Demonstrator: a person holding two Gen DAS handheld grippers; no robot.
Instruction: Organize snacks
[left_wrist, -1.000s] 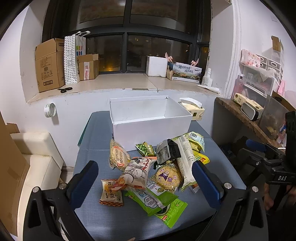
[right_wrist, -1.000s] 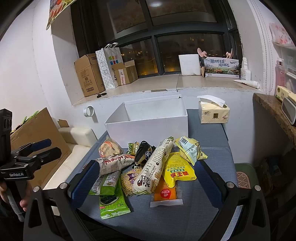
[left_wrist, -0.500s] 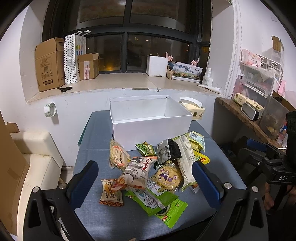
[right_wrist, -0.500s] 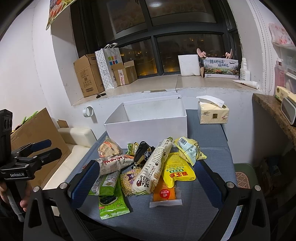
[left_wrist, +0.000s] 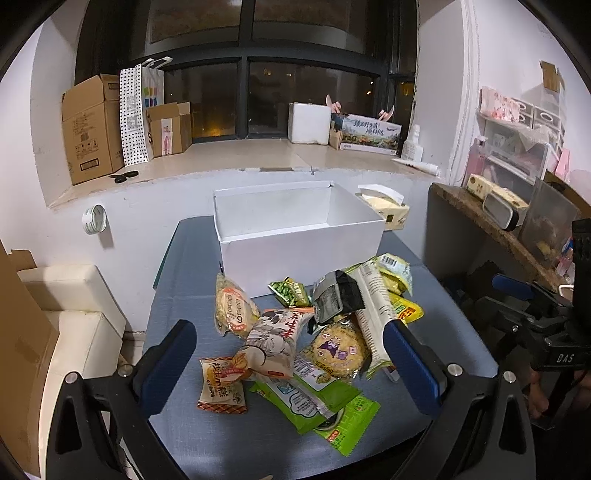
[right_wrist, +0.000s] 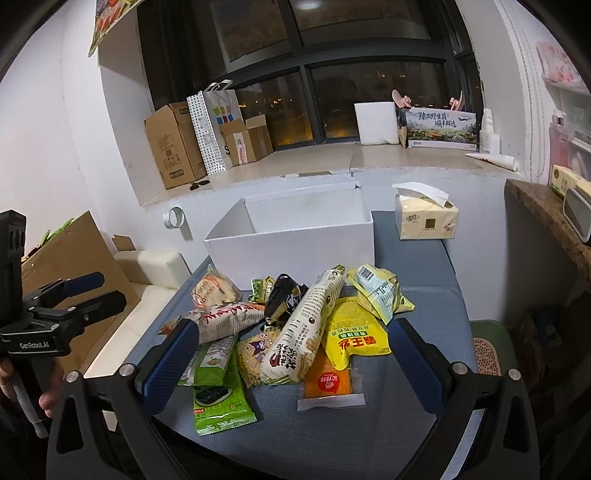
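Almost nothing has changed over the last second: I'm holding both claws spread wide and empty, the left gripper (left_wrist: 290, 363) and right gripper (right_wrist: 291, 360) low in their frames, above the snack pile (right_wrist: 295, 328) at centre. The white box (right_wrist: 295, 240) just behind it looks empty, so sorting hasn't begun; I'd pick next

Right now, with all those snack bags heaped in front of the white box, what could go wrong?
The long cream packet lies across other bags, so lifting it may drag neighbours along. The green seaweed packet sits near the table's front edge and could get knocked off. Both open grippers, left gripper and right gripper, hold nothing yet.
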